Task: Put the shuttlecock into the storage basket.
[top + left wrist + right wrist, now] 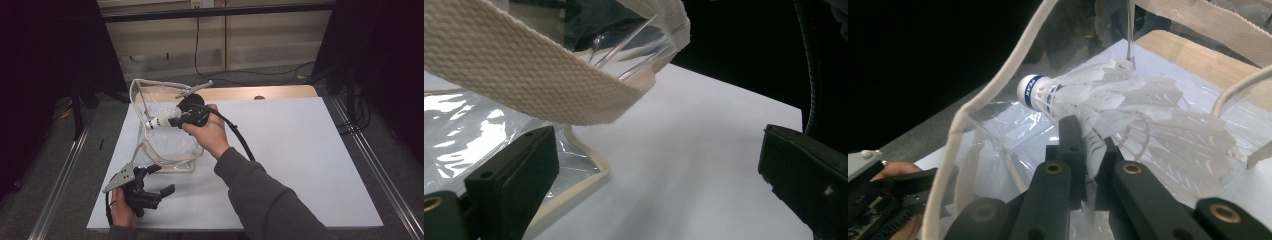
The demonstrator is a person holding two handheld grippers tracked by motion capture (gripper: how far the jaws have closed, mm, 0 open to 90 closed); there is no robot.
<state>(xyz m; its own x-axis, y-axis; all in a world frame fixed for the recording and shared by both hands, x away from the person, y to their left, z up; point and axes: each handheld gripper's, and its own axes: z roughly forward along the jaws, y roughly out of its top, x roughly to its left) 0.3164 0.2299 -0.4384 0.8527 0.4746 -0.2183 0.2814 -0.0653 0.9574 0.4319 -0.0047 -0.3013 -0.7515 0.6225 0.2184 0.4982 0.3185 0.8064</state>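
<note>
R claw (pixel 1088 145) clamping shuttlecock (pixel 1108 100), over clear bag (pixel 170 150)

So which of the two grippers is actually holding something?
The right gripper, held up at the clear bag: its jaws pinch the feathers of a white shuttlecock. The left gripper, low by the bag's corner, is open and empty.

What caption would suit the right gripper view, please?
Right gripper pinching a white shuttlecock by its feathers at the mouth of a clear bag.
</note>
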